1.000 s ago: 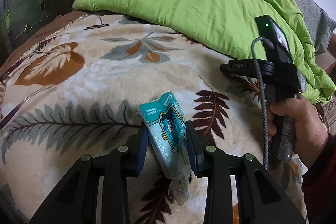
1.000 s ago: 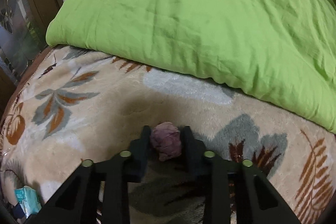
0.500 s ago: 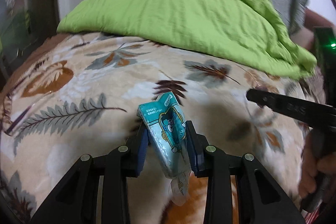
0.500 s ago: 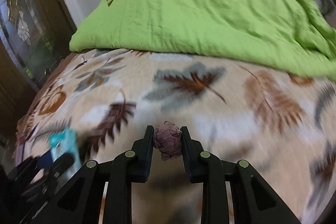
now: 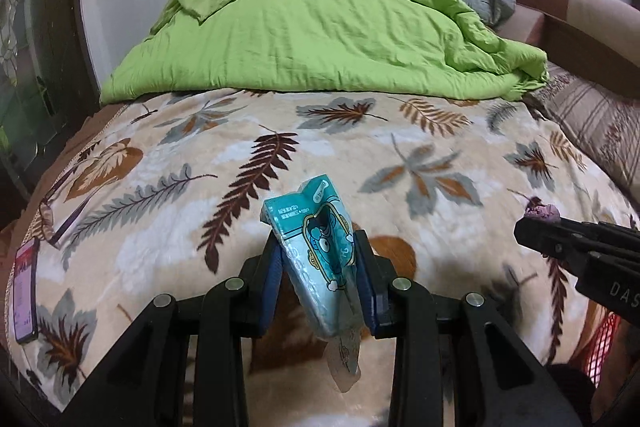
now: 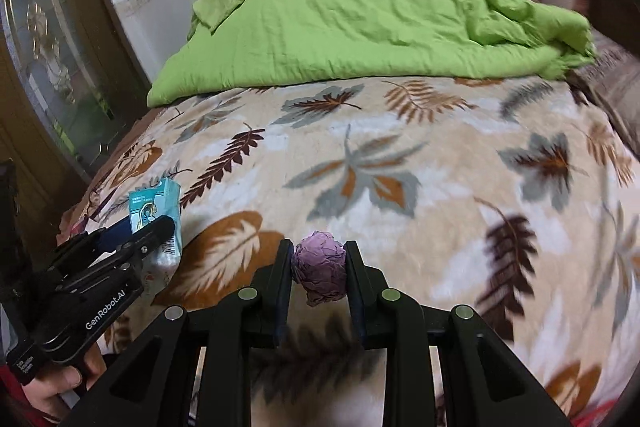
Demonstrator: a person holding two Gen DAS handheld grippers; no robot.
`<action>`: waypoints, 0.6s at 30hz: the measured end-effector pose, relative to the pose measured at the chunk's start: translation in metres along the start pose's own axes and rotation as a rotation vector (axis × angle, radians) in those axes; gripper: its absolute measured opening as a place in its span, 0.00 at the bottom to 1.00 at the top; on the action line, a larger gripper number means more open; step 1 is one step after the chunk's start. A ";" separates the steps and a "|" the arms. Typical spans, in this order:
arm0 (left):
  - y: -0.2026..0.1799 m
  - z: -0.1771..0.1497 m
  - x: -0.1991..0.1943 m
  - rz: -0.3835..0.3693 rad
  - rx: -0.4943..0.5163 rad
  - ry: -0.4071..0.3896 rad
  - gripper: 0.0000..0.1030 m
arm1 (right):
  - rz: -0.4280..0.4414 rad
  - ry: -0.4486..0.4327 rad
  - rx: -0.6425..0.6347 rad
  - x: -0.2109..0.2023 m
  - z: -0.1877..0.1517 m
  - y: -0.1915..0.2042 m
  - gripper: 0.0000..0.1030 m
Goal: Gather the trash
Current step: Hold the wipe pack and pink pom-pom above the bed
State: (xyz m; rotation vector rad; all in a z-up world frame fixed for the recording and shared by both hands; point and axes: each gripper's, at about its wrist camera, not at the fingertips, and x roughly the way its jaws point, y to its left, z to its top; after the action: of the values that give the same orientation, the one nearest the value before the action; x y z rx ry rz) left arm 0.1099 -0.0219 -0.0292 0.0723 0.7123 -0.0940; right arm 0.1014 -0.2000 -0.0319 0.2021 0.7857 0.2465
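Trash is in both grippers above the leaf-pattern blanket (image 5: 400, 163): left gripper (image 5: 320, 267) pinches a teal tissue packet (image 5: 320, 251), right gripper (image 6: 319, 267) squeezes a purple paper ball (image 6: 320, 267). I think the slick packet may slip out, because its film tail hangs loose below the fingers.

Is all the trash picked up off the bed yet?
Nearly. The left gripper is shut on the teal tissue pack, and the right gripper is shut on the purple paper ball; both are lifted off the leaf blanket. No other trash shows on it. Left to do: drop both in a bin, which isn't in view.
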 end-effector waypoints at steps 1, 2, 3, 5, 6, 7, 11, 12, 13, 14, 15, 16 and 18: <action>-0.002 -0.003 -0.002 0.002 0.006 0.004 0.32 | -0.010 -0.005 0.005 -0.002 -0.005 0.000 0.26; -0.004 -0.006 -0.004 0.003 0.008 0.004 0.32 | -0.010 -0.006 0.012 -0.004 -0.007 0.000 0.26; -0.006 -0.008 -0.006 0.006 0.010 0.002 0.32 | -0.008 -0.006 0.020 -0.005 -0.011 0.000 0.26; -0.008 -0.012 -0.010 0.021 0.022 -0.007 0.32 | -0.019 -0.015 0.013 -0.008 -0.014 0.001 0.26; -0.008 -0.013 -0.011 0.027 0.026 -0.010 0.32 | -0.024 -0.024 0.010 -0.010 -0.015 0.002 0.26; -0.008 -0.015 -0.013 0.031 0.025 -0.012 0.32 | -0.025 -0.027 0.009 -0.012 -0.016 0.002 0.26; -0.007 -0.017 -0.015 0.037 0.027 -0.016 0.32 | -0.036 -0.020 0.008 -0.011 -0.021 0.004 0.26; -0.007 -0.017 -0.015 0.037 0.029 -0.016 0.32 | -0.039 -0.020 0.006 -0.011 -0.022 0.005 0.26; -0.007 -0.017 -0.015 0.037 0.028 -0.015 0.32 | -0.042 -0.021 0.004 -0.011 -0.023 0.006 0.26; -0.007 -0.017 -0.015 0.036 0.027 -0.013 0.32 | -0.043 -0.024 0.001 -0.012 -0.024 0.006 0.26; -0.007 -0.018 -0.015 0.036 0.027 -0.013 0.32 | -0.043 -0.025 0.001 -0.012 -0.024 0.006 0.26; -0.007 -0.019 -0.016 0.036 0.030 -0.013 0.32 | -0.044 -0.024 0.003 -0.011 -0.024 0.005 0.26; -0.007 -0.019 -0.017 0.036 0.031 -0.013 0.32 | -0.043 -0.016 0.012 -0.010 -0.024 0.003 0.26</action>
State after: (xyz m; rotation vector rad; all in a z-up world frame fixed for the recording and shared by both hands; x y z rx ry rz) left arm 0.0841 -0.0264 -0.0331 0.1142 0.6965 -0.0711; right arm 0.0770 -0.1977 -0.0415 0.1982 0.7749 0.1994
